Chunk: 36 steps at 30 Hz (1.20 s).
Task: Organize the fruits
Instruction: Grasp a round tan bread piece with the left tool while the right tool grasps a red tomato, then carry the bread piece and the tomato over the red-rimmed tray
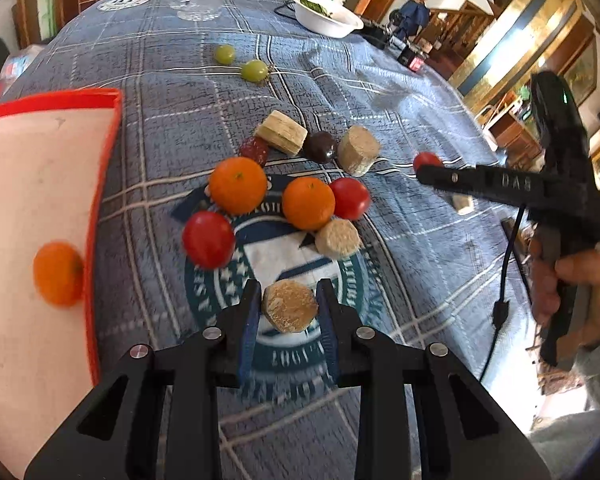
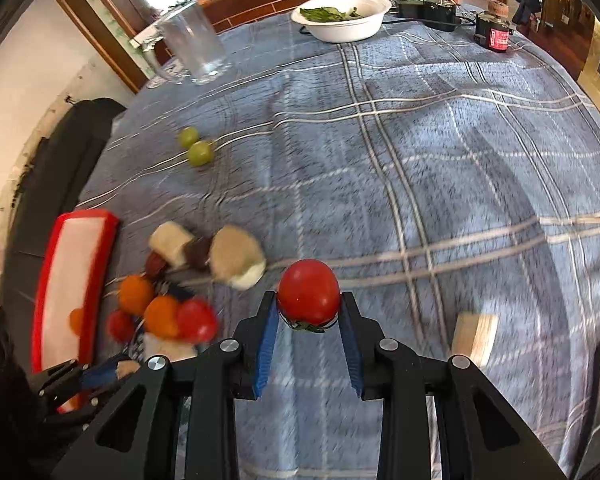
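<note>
My left gripper (image 1: 289, 302) is shut on a tan sugarcane chunk (image 1: 289, 307) just above the blue plaid cloth. My right gripper (image 2: 309, 304) is shut on a red cherry tomato (image 2: 309, 292); it shows at the right of the left wrist view (image 1: 428, 166). A pile lies ahead of the left gripper: two oranges (image 1: 238, 185) (image 1: 308, 202), two red tomatoes (image 1: 208, 239) (image 1: 350, 198), several tan chunks (image 1: 337, 238) and dark fruits (image 1: 320, 146). Two green grapes (image 1: 254, 70) lie farther back. A red-rimmed white tray (image 1: 100, 200) at the left holds a small orange (image 1: 58, 274).
A glass jug (image 2: 192, 46) and a white bowl of greens (image 2: 342, 16) stand at the far side. Dark devices and cables (image 2: 494, 32) lie at the back right. A loose tan chunk (image 2: 474, 338) lies right of my right gripper. A dark chair (image 2: 60, 184) stands at the left table edge.
</note>
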Available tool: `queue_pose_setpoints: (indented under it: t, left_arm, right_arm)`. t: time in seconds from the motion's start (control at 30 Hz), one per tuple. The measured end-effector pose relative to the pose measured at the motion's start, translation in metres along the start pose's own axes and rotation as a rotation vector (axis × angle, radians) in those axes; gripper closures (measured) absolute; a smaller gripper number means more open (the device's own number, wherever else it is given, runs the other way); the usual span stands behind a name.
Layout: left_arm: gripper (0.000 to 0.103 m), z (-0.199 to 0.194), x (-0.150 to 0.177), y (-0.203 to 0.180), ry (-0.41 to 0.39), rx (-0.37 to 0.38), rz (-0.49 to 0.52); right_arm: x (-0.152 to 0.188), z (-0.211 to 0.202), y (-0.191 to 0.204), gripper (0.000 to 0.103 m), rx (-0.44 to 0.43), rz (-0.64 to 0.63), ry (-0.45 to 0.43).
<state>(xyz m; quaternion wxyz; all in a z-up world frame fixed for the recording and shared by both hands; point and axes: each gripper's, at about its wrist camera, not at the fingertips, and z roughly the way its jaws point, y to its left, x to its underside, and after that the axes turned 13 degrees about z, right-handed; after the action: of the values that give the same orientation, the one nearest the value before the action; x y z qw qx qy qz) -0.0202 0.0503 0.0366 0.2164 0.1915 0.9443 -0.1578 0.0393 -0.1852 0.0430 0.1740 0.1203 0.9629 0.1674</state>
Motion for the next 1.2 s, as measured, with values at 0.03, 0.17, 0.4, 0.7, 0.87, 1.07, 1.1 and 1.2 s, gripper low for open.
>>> queue_pose_setpoints:
  t: [0.03, 0.17, 0.4, 0.7, 0.87, 1.07, 1.1, 1.2]
  left_arm:
    - [0.077, -0.004, 0.004, 0.000, -0.003, 0.005, -0.006]
    - [0.077, -0.013, 0.010, -0.005, -0.011, 0.007, -0.002]
    - [0.077, -0.032, 0.016, 0.003, -0.045, -0.025, -0.028]
    - [0.077, -0.058, 0.021, 0.026, -0.107, -0.083, -0.100]
    - [0.077, -0.068, 0.025, 0.038, -0.127, -0.109, -0.140]
    - [0.077, -0.078, 0.033, 0.053, -0.141, -0.139, -0.178]
    - [0.077, -0.079, 0.034, 0.055, -0.142, -0.142, -0.182]
    - [0.077, -0.083, 0.039, 0.061, -0.146, -0.153, -0.197]
  right_arm:
    - [0.005, -0.002, 0.000, 0.072, -0.013, 0.008, 0.004]
    - [0.020, -0.005, 0.009, 0.072, -0.046, 0.007, 0.025]
    - [0.038, -0.008, 0.038, 0.072, -0.060, -0.082, 0.036]
    - [0.049, -0.008, 0.066, 0.072, -0.080, -0.173, 0.042]
    - [0.052, -0.006, 0.078, 0.072, -0.090, -0.198, 0.050]
    - [0.056, -0.002, 0.092, 0.072, -0.103, -0.225, 0.057]
    - [0.057, -0.002, 0.095, 0.072, -0.104, -0.229, 0.058]
    - [0.059, 0.000, 0.103, 0.072, -0.111, -0.244, 0.062]
